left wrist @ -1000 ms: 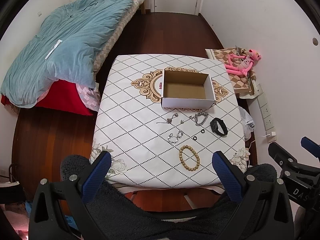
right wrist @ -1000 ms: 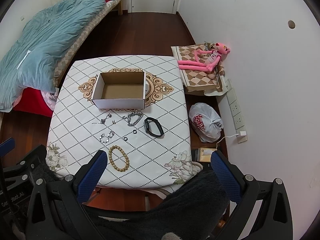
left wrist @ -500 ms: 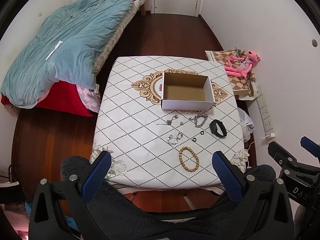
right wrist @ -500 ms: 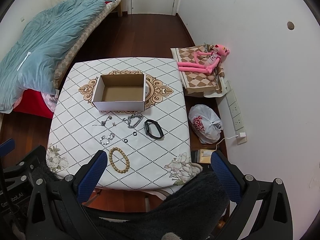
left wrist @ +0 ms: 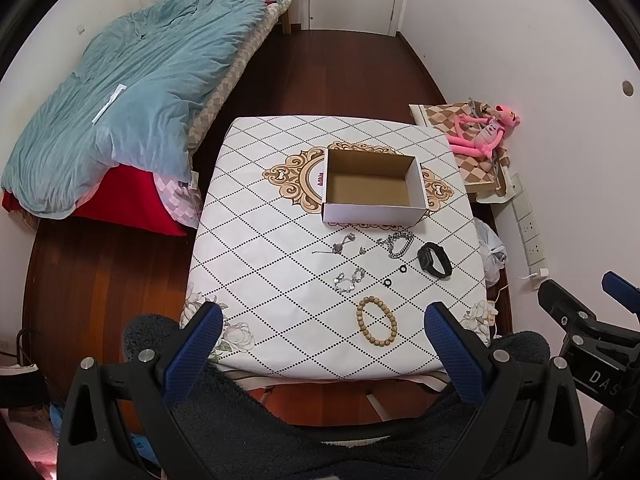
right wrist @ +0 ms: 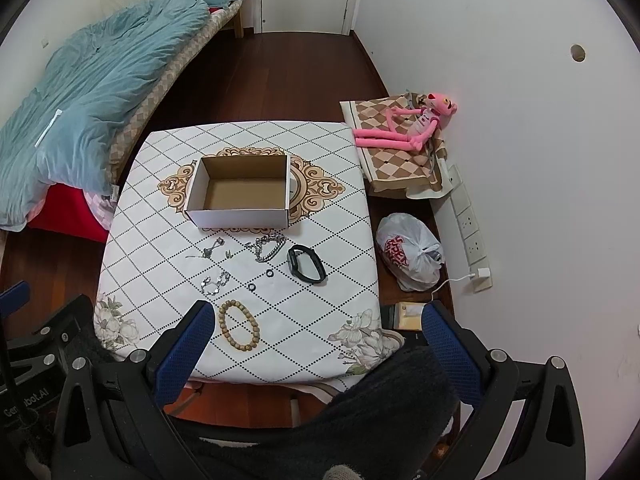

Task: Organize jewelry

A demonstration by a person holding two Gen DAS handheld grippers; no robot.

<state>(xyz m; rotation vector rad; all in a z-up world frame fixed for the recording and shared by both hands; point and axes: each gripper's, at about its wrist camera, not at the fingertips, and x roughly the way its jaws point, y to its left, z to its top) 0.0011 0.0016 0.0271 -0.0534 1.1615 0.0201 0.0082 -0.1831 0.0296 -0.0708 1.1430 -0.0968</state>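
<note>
Near the front edge of the table [left wrist: 248, 184], on the person's side of the open cardboard box [left wrist: 372, 184], the jewelry is lying spread out and nothing is yet sitting inside the box. The wooden bead bracelet [left wrist: 378, 326] is lying farthest from the box and closest to the person, its oval running roughly from the box toward the table's front edge. Between it and the box are lying a small silver piece [left wrist: 349, 280], two dark rings [left wrist: 387, 282], a silver chain bracelet [left wrist: 398, 243], another silver piece [left wrist: 340, 245] and a black band [left wrist: 434, 260] off to the box's right-hand front. The left gripper [left wrist: 320, 344] is hovering above and short of the table with its jaws standing wide apart and holding nothing; the bead bracelet is lying ahead of it, right of the midline between its blue pads. The right gripper [right wrist: 316, 344] is likewise gaping wide and empty, and there the bead bracelet [right wrist: 239, 328] is sitting just inside its left pad. Neither seems clearly nearer; the bracelet is falling more squarely within the left gripper's span. Compared with a second ago, the table and box are appearing slightly lower and smaller in both views, so both grippers seem to be rising or drawing back a little, with every piece lying where it was.
</note>
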